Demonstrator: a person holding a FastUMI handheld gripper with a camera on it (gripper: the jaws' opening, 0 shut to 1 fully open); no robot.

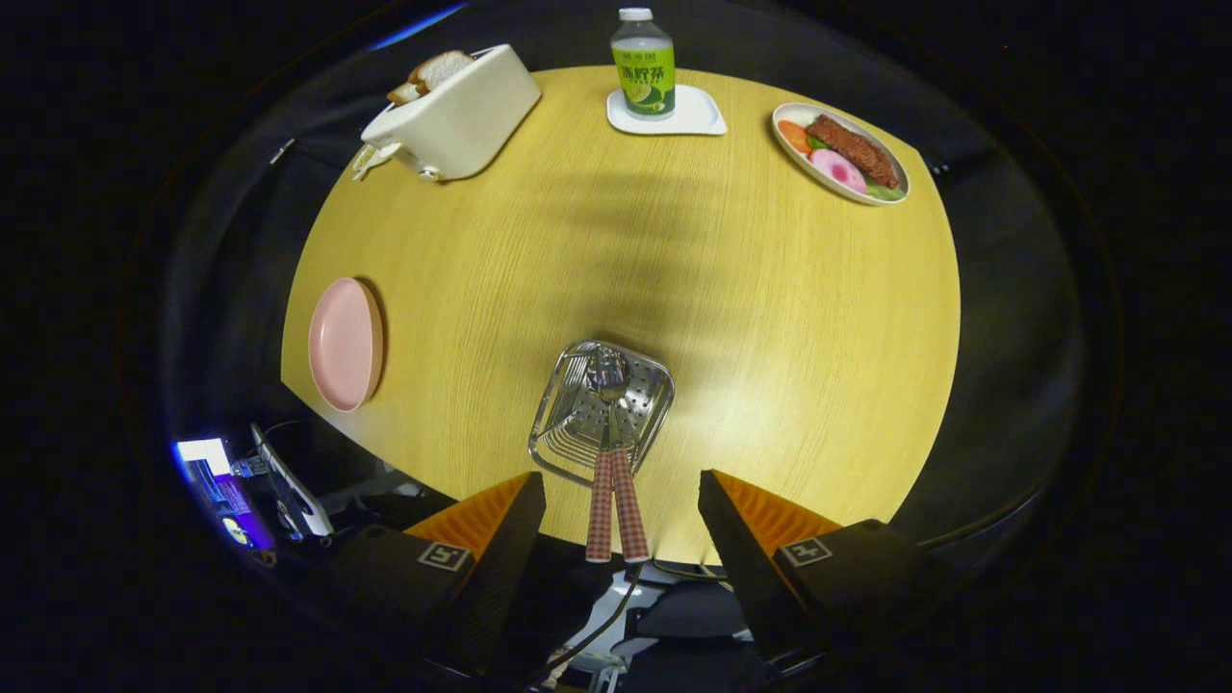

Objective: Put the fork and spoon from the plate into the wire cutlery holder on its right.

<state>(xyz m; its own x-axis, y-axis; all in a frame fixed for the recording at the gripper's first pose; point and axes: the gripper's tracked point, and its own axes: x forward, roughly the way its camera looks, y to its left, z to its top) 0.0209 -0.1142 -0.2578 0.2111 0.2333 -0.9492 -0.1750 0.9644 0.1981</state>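
The wire cutlery holder (651,404) stands near the round wooden table's (770,318) front edge, just ahead of my fingers. A spoon (609,373) and a fork (601,500) rest in it, heads down inside. Their red-checked handles stick out side by side toward me, into the gap between my fingers. My gripper (621,481) hangs above the holder, open, with both fingers clear of the handles. Left of the holder, near the table's edge, lies a bare pink plate (344,344).
Across the table stand a white toaster (462,115) with bread slices, a green-labelled bottle (643,63) on a white coaster (693,117), and a plate of food (839,152). Off the table's front left edge are lit electronic devices (231,481) and cables.
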